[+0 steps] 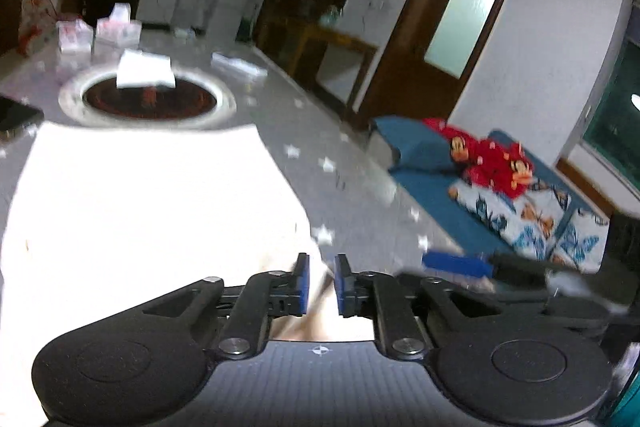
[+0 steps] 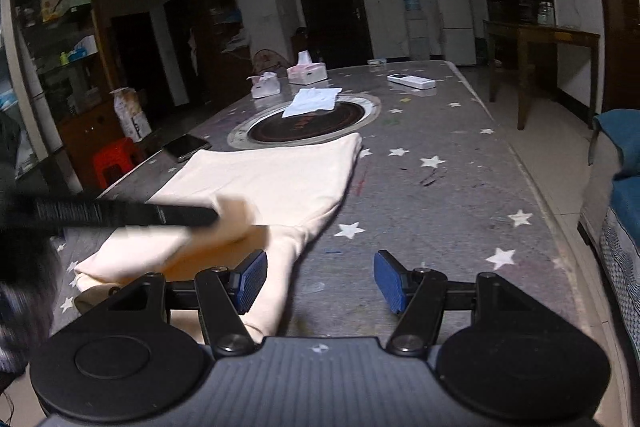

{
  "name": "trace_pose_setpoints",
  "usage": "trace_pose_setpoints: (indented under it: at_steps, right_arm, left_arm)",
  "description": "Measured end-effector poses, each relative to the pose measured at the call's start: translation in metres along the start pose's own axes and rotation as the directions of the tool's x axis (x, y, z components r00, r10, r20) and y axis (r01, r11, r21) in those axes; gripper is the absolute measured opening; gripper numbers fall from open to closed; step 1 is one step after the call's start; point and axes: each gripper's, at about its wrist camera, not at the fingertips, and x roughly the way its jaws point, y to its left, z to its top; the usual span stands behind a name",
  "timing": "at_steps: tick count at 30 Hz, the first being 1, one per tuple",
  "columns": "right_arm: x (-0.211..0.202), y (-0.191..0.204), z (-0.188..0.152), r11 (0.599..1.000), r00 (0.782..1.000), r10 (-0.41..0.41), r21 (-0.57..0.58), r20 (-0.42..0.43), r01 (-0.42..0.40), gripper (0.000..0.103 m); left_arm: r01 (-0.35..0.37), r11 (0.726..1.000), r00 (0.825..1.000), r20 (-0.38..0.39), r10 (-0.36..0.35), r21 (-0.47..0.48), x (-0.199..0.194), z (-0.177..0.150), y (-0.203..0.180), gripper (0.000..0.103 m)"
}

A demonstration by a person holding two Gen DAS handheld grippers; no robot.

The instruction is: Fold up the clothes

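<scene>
The cream garment (image 2: 256,187) lies on the starry table (image 2: 460,155). The left gripper (image 1: 322,285) pinches a bit of its cloth; the right gripper (image 2: 320,281) is spread wide with nothing in it. It seems best to lift the cloth slowly and lay it down flat.

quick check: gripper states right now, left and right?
Left gripper: nearly closed, pinching a fold of the cream garment.
Right gripper: open, holding nothing, above the table beside the garment's sleeve.

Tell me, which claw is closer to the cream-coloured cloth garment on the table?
Left. The left claw is pinching a fold of the cream-coloured cloth garment. The right claw is open just beside the garment's edge, over the grey star-patterned table, holding nothing.
</scene>
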Motion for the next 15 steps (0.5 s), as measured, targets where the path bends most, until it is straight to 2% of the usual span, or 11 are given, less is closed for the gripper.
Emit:
trace_pose_setpoints:
  at_steps: [3, 5, 8, 12, 15]
  right_arm:
    - [0.002, 0.002, 0.003, 1.000, 1.000, 0.007, -0.006, 0.000, -0.007, 0.058]
    - [0.006, 0.005, 0.005, 1.000, 1.000, 0.019, -0.016, -0.006, -0.019, 0.055]
    - [0.014, 0.015, 0.009, 0.998, 0.999, 0.046, -0.039, -0.017, -0.047, 0.052]
    - [0.028, 0.030, 0.014, 0.994, 0.996, 0.085, -0.069, -0.034, -0.087, 0.044]
    - [0.041, 0.041, 0.018, 0.990, 0.993, 0.107, -0.089, -0.052, -0.112, 0.041]
  left_arm:
    - [0.003, 1.000, 1.000, -0.018, -0.003, 0.002, -0.006, -0.006, 0.005, 0.031]
    - [-0.003, 1.000, 1.000, -0.018, 0.003, 0.005, -0.014, -0.009, 0.010, 0.031]
    - [-0.065, 0.998, 0.998, 0.005, 0.065, -0.008, -0.031, -0.008, 0.029, 0.031]
    - [-0.168, 0.984, 0.986, 0.009, 0.168, -0.059, -0.047, -0.006, 0.065, 0.029]
    - [-0.211, 0.975, 0.977, 0.004, 0.212, -0.073, -0.051, -0.005, 0.084, 0.029]
